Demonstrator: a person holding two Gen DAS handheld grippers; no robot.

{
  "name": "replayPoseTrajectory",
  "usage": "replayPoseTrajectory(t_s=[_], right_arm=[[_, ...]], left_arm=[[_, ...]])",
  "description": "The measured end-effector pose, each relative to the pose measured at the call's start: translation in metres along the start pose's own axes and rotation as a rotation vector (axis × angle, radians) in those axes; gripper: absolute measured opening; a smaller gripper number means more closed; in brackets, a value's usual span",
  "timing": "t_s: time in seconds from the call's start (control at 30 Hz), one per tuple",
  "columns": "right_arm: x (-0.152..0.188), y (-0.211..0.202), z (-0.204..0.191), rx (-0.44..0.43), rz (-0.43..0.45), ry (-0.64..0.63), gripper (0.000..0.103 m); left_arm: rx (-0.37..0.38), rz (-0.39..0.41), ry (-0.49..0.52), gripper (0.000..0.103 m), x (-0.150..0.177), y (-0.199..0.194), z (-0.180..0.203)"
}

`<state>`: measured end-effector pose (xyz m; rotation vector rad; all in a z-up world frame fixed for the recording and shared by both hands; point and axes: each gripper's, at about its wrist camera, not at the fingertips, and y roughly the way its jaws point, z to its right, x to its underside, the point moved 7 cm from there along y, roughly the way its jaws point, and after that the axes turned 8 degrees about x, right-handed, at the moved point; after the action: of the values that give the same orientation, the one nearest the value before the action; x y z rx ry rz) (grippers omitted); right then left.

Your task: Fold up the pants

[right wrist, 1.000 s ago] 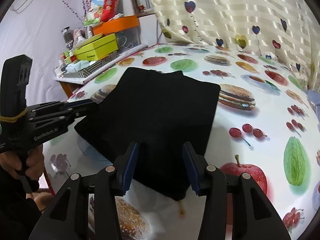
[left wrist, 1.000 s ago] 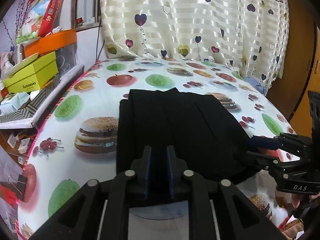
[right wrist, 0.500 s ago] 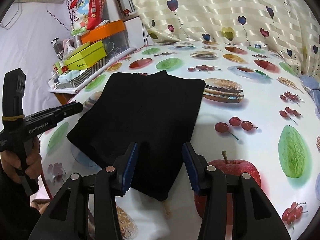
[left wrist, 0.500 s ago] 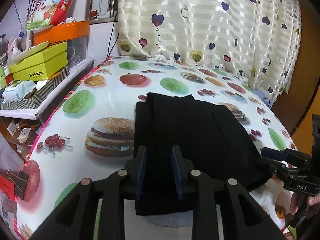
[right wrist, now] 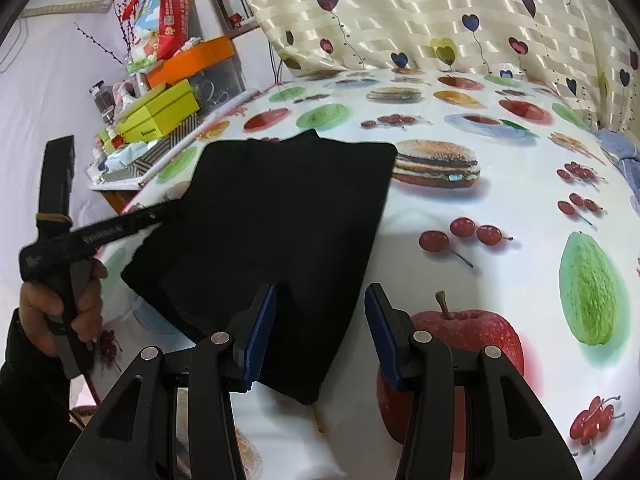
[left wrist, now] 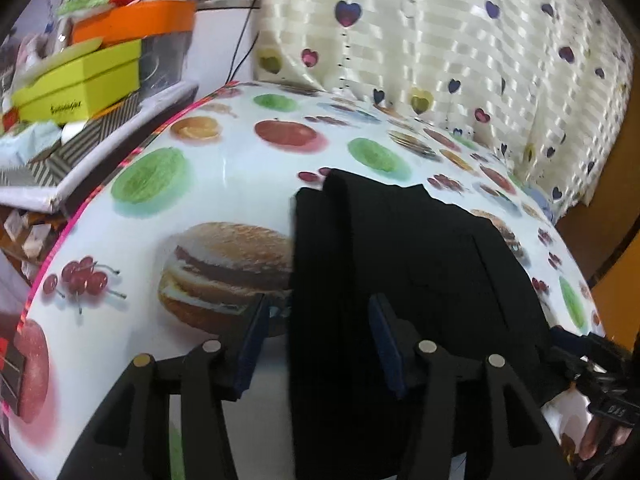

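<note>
Black pants (left wrist: 420, 264) lie folded into a flat rectangle on the fruit-and-burger tablecloth (left wrist: 224, 184). My left gripper (left wrist: 318, 344) hovers over their near left edge. Its jaws are opening, the cloth edge lies between the blue pads (left wrist: 252, 340), and neither pad presses on it. In the right wrist view the pants (right wrist: 280, 216) spread ahead and to the left. My right gripper (right wrist: 320, 332) stands open above their near right corner, apart from the cloth. The left gripper (right wrist: 120, 228) shows there at the pants' left side, held by a hand (right wrist: 44, 312). The right gripper (left wrist: 580, 352) shows at the left wrist view's right edge.
A heart-patterned curtain (right wrist: 440, 12) hangs behind the table. A side shelf at the left holds a yellow-green box (left wrist: 80, 80), an orange box (left wrist: 136, 20) and other clutter. The table's pink-trimmed left edge (left wrist: 72, 224) is close. A blue cloth (right wrist: 620, 148) lies at far right.
The left gripper's jaws have spread from nearly closed on the black cloth to wide apart, letting it go, and the gripper has shifted toward the pants' left edge. The right gripper has hardly moved.
</note>
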<state>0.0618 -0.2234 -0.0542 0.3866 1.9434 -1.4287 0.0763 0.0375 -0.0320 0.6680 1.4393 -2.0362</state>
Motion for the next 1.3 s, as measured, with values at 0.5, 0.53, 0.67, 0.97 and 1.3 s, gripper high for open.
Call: replayPoseTrajectory(t_s=[0.5,0.53,0.67,0.97,1.3], right_arm=[[-0.009,0.001,0.004,-0.018,0.006,0.032,0.047],[-0.010,0.003,0.005,-0.024,0.002,0.040,0.047],[-0.014,0.015,0.016,-0.070,-0.032,0.105,0.047],[-0.030,0.032,0.019,-0.144,-0.046,0.172,0.047],[-0.039,0.041,0.018,-0.158,-0.045,0.169,0.047]], left_arm=[[0.031,0.029,0.046,0.054,-0.017,-0.009,0.013],[0.016,0.009,0.040,0.054,-0.015,-0.002,0.010],[0.035,-0.020,-0.007,0.054,-0.006,0.002,0.001],[0.110,-0.039,-0.063,0.054,-0.010,0.004,0.003],[0.125,-0.022,-0.085,0.063,-0.011,0.019,-0.002]])
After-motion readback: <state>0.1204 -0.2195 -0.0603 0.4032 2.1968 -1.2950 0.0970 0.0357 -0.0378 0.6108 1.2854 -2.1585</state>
